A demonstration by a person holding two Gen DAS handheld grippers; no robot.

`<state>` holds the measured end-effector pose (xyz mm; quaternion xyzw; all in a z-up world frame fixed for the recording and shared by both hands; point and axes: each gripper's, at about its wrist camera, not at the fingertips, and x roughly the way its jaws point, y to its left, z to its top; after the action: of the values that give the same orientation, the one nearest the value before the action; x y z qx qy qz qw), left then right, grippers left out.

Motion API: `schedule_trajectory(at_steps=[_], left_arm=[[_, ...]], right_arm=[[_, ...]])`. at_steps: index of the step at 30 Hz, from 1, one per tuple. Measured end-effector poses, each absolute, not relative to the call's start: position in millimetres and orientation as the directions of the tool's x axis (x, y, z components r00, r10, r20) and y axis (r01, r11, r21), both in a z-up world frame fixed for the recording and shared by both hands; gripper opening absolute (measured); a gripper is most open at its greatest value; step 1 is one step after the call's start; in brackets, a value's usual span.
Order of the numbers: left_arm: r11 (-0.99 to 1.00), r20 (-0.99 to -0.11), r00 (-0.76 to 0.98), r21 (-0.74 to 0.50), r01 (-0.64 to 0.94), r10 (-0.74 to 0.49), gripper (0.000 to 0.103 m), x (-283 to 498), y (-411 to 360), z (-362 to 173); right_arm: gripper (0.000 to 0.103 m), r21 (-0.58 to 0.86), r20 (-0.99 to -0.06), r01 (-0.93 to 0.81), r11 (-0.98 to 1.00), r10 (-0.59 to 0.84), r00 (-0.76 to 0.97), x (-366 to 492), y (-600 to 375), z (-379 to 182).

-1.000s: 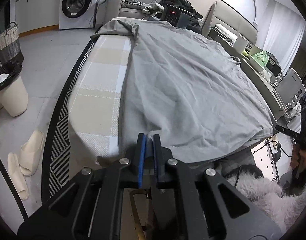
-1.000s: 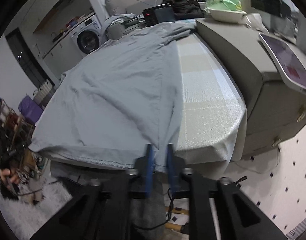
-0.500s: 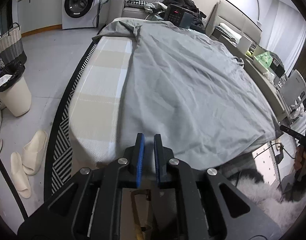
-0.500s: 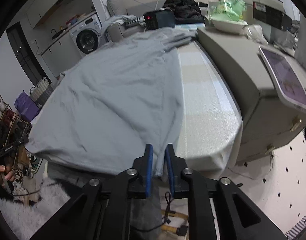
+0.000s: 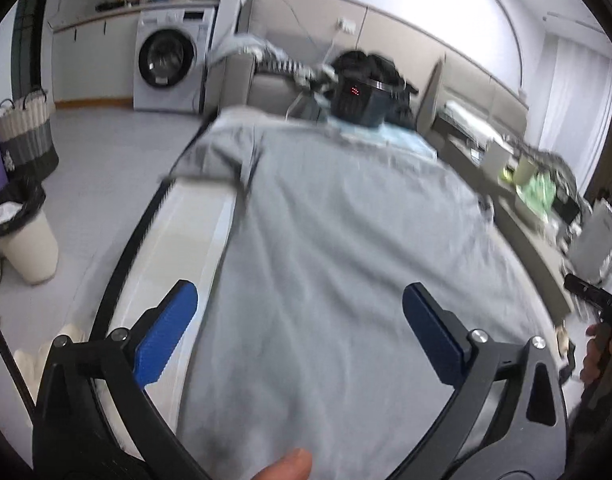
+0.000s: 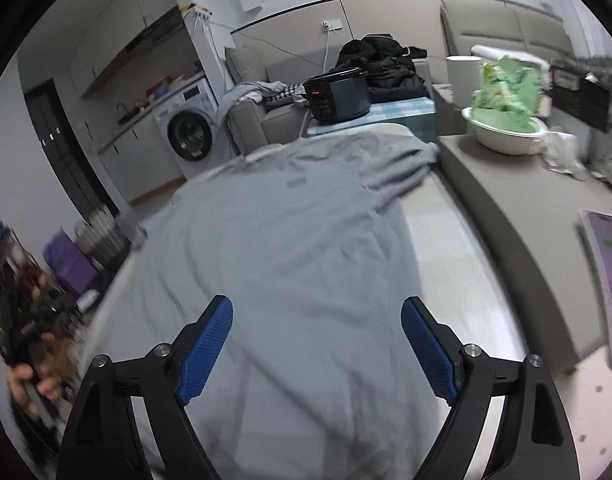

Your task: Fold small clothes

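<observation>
A grey T-shirt (image 5: pixel 345 240) lies spread flat on the table with a checked cover (image 5: pixel 186 240), its collar at the far end. My left gripper (image 5: pixel 300 312) hovers over the shirt's near left part. Its jaws are opening wide, with nothing pinched between the blue pads (image 5: pixel 166 336). In the right wrist view the same T-shirt (image 6: pixel 286 240) fills the middle, and my right gripper (image 6: pixel 317 332) hangs above its near right part. Those jaws are opening too, and the cloth lies loose below them. Each view shows the other hand at its edge.
A black cooker (image 6: pixel 337 96) stands past the collar. A grey cabinet (image 6: pixel 525 208) along the right side carries a bowl of green stuff (image 6: pixel 505 128) and a tablet (image 6: pixel 609 272). On the floor at the left are a bin (image 5: pixel 26 240), a basket (image 5: pixel 24 136) and a washing machine (image 5: pixel 170 68).
Both grippers were shut at the shirt's near hem; now both stand wide open. Both have lifted and moved forward over the shirt, which rests flat. The views are blurred from motion.
</observation>
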<state>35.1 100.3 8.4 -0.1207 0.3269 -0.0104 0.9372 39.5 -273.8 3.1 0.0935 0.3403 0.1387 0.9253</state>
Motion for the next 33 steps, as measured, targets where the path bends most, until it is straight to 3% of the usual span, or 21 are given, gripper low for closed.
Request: schedule_trajectory(at_steps=[5, 14, 17, 21, 22, 24, 28, 33], left_arm=[[0.955, -0.630, 0.768, -0.283, -0.090, -0.114, 0.102, 97, 112, 7], [0.914, -0.694, 0.715, -0.341, -0.221, -0.086, 0.102, 202, 165, -35], [0.906, -0.698, 0.711, -0.350, -0.237, -0.084, 0.102, 229, 174, -42], [0.905, -0.720, 0.690, -0.338, -0.256, -0.074, 0.102, 259, 181, -54], [0.906, -0.727, 0.683, -0.334, -0.261, -0.071, 0.102, 266, 183, -57], [0.905, -0.739, 0.671, -0.325, -0.274, -0.063, 0.102, 278, 186, -63], [0.905, -0.751, 0.659, -0.306, -0.297, -0.038, 0.102, 281, 193, -69], [0.909, -0.762, 0.647, -0.266, -0.320, 0.005, 0.102, 281, 204, -73]], right_arm=[[0.089, 0.357, -0.618, -0.164, 0.919, 0.364, 0.696, 122, -276, 4], [0.081, 0.402, -0.681, 0.035, 0.915, 0.273, 0.680, 251, -313, -12], [0.069, 0.386, -0.710, 0.115, 0.916, 0.215, 0.670, 292, -328, -21], [0.031, 0.321, -0.775, 0.193, 0.927, 0.140, 0.616, 342, -338, -41], [0.015, 0.294, -0.787, 0.200, 0.935, 0.118, 0.606, 350, -338, -45], [0.003, 0.249, -0.791, 0.190, 0.950, 0.086, 0.606, 359, -334, -48], [0.003, 0.216, -0.647, 0.059, 0.975, 0.098, 0.756, 325, -324, -14], [0.003, 0.204, -0.733, 0.127, 0.971, 0.065, 0.677, 301, -344, -25]])
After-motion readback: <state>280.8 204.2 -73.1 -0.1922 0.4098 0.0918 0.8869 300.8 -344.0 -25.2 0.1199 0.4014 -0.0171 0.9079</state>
